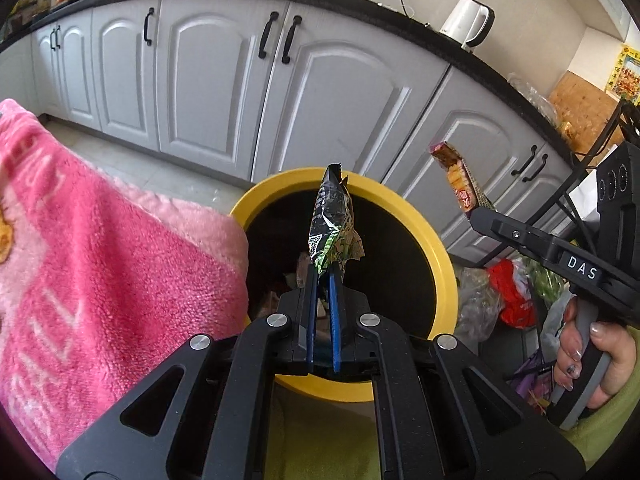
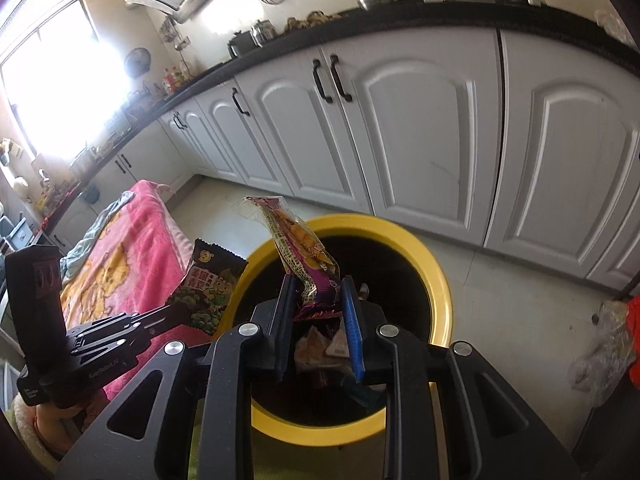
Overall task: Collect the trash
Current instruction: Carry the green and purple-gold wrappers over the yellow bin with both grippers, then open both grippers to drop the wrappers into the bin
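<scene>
Wrappers sat in both claws above the yellow bin (image 1: 444, 264): the left gripper (image 1: 325, 276) was clamped tight on a crumpled green snack packet (image 1: 334, 224), the right gripper (image 2: 318, 300) pinched a purple wrapper (image 2: 304, 256) at its lower end. Trash already lay inside the bin, beside a pink blanket (image 1: 100, 248)

The pale tiled floor (image 2: 500, 280) carries a yellow-rimmed bin (image 2: 442, 276) and crumpled plastic bags (image 2: 604, 344) beside it.

Two held wrappers (image 1: 334, 220) (image 2: 308, 264), one bin (image 1: 444, 248).
</scene>
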A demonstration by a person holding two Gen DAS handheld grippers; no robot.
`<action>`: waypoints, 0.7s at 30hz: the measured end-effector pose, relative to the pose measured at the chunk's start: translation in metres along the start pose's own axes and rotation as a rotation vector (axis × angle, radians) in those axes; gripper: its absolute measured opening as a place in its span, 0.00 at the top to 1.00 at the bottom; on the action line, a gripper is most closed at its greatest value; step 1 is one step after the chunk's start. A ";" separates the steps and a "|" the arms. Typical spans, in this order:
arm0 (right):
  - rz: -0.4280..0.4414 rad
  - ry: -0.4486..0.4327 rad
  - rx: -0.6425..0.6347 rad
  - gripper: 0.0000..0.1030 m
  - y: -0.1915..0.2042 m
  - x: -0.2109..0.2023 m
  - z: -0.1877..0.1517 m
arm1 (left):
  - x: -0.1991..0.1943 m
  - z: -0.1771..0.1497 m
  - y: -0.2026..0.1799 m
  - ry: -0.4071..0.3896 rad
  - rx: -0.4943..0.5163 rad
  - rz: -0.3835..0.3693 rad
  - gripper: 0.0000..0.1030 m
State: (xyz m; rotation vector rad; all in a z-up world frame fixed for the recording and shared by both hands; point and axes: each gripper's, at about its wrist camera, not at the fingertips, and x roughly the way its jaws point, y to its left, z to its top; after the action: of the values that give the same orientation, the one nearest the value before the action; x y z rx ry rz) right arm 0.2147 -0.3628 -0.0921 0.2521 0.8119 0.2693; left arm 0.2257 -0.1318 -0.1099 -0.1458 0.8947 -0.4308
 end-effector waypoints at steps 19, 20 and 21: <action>-0.019 0.038 0.045 0.70 -0.009 0.008 -0.005 | 0.011 -0.004 0.001 0.057 -0.011 0.022 0.72; -0.020 0.036 0.043 0.68 -0.008 0.007 -0.005 | 0.010 -0.004 0.002 0.058 -0.008 0.026 0.70; -0.021 0.034 0.039 0.67 -0.007 0.007 -0.005 | 0.009 -0.004 0.002 0.061 -0.009 0.029 0.68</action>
State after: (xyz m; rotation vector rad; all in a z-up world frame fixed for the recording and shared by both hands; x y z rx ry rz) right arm 0.2163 -0.3662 -0.1021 0.2761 0.8540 0.2386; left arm 0.2284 -0.1336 -0.1194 -0.1286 0.9582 -0.4061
